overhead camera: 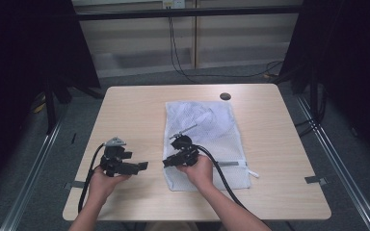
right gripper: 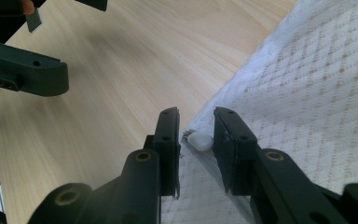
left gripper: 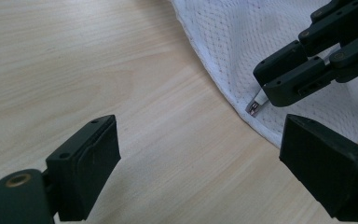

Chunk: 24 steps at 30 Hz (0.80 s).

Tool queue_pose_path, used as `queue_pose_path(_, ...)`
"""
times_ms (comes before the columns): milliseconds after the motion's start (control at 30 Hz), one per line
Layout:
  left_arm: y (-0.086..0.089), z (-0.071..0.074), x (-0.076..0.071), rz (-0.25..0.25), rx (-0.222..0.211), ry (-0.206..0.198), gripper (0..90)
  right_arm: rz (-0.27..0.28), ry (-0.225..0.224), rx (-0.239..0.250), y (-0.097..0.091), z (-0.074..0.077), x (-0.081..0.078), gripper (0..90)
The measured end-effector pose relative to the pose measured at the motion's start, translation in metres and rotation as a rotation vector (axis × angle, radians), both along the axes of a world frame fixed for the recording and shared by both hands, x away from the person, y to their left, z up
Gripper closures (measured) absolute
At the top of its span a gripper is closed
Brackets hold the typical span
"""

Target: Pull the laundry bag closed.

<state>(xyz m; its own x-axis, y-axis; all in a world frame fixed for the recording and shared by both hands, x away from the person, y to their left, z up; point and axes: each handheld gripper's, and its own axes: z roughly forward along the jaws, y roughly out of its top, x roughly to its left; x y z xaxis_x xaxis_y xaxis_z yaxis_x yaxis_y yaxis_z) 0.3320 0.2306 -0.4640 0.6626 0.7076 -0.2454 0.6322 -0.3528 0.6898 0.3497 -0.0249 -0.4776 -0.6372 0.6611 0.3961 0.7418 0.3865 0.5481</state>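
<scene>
- High view: the white mesh bag (overhead camera: 206,144) lies flat on the surface (overhead camera: 135,120); right gripper (overhead camera: 169,162) at the bag's left edge.
- Left gripper view: left gripper (left gripper: 200,154) waits beside the bag, fingers (left gripper: 86,163) wide apart, likely to assist.
- Right gripper view: fingers (right gripper: 170,140) nearly together around the bag's white zipper tab (right gripper: 200,141), seemingly to pull it; contact unclear.

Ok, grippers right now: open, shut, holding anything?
Left gripper: open, empty.
Right gripper: narrowed around the zipper pull of the mesh bag, not yet clamped.

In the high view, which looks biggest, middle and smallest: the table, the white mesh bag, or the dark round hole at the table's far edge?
Largest to smallest, as they look in the high view:
1. Table
2. Mesh bag, which covers only part of the table
3. Round hole, a small spot. It lies farther from the camera, but it still looks far smaller.
</scene>
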Motion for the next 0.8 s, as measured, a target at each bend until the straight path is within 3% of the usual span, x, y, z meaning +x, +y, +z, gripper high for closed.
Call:
queue_pose_path(333, 0.0, 0.0, -0.001, 0.005, 0.001, -0.001, 11.8, 0.0, 0.016, -0.006, 0.003, -0.005, 0.001, 76.7)
queue_pose_path(667, -0.001, -0.001, -0.001, 0.002, 0.005, -0.001, 12.1, -0.013, 0.065, 0.0, 0.006, -0.01, 0.004, 83.3)
queue_pose_path(800, -0.001, -0.001, -0.001, 0.001, 0.002, 0.001, 12.2, -0.013, 0.055, 0.002, 0.005, -0.009, 0.004, 85.0)
